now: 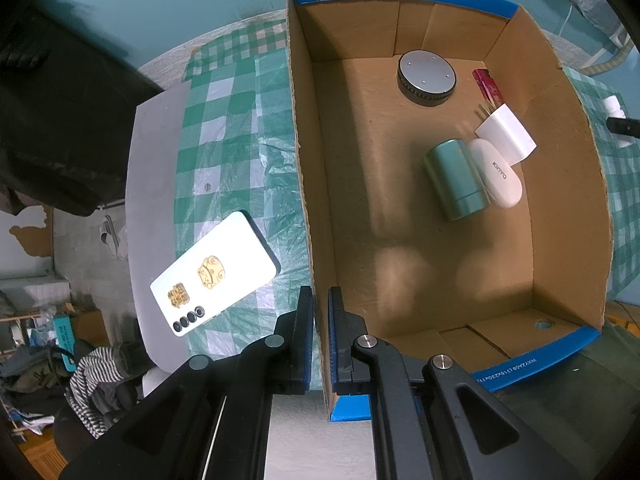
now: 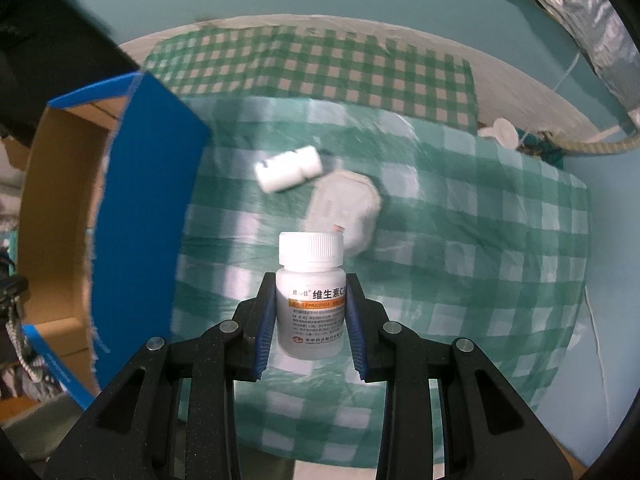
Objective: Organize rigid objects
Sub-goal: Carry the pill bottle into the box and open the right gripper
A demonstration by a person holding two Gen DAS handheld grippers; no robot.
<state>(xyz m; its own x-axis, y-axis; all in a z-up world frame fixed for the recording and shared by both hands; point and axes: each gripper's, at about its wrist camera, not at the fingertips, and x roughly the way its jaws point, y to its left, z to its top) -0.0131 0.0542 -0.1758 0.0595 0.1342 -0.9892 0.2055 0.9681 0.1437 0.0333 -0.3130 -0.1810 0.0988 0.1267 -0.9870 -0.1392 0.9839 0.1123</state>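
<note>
While clamped, pill bottle [image 2: 310, 296] sits between right hand-held gripper [image 2: 311, 308] pads.

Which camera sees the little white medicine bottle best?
The right wrist view. There the bottle sits close and sharp between the jaws of the right gripper, with its ribbed cap and label showing. The left wrist view catches only a small white sliver of it at the far right edge, beyond the cardboard box.
</note>
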